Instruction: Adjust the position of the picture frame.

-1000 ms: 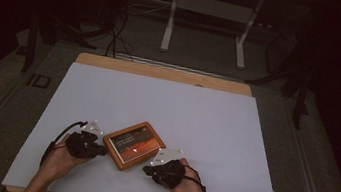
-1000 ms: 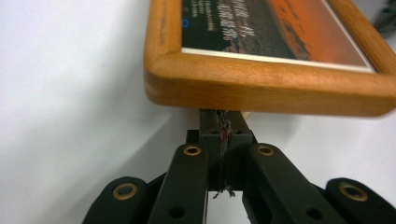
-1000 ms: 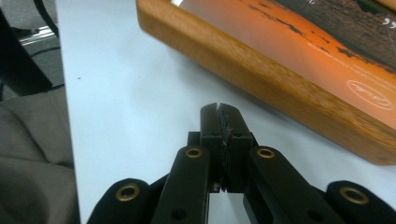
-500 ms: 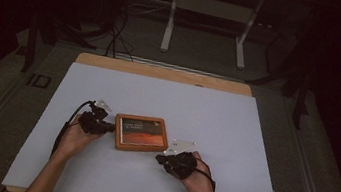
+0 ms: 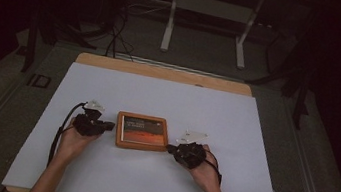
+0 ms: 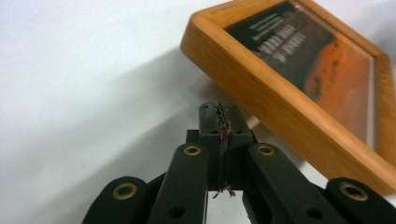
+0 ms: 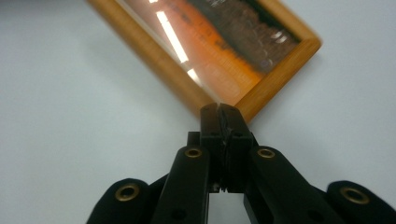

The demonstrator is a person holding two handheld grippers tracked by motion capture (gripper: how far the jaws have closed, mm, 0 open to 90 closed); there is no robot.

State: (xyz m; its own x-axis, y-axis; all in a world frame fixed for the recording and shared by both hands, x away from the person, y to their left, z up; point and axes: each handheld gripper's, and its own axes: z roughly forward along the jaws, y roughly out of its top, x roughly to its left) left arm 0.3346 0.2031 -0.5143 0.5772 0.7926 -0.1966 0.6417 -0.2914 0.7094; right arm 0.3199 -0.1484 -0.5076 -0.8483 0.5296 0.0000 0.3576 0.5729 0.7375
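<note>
Lying flat: a wooden picture frame (image 5: 142,132) sits on the white tabletop (image 5: 206,111), near the front, left of centre.
Writing: pale lines of text run across the dark upper band of the picture, too small and blurred to read; below it the picture is orange-red.
Long axis: left to right across the tabletop, top edge toward the far side.
Left tool (image 5: 109,126): jaws pressed together, nothing between them, tips just beside the frame's left edge; whether they touch it I cannot tell.
Right tool (image 5: 170,148): jaws likewise closed on nothing, tips at the frame's front right corner.
Left tool view: the frame's (image 6: 289,93) thick wooden edge runs diagonally above the closed tool (image 6: 222,119), with the text upside down.
Right tool view: bright strip reflections on the frame's (image 7: 215,51) glass, and the tool (image 7: 219,114) tips meeting the corner.
High view: both hands, each tool's grey plate and cable, and dark floor with a stand's legs beyond the tabletop.
</note>
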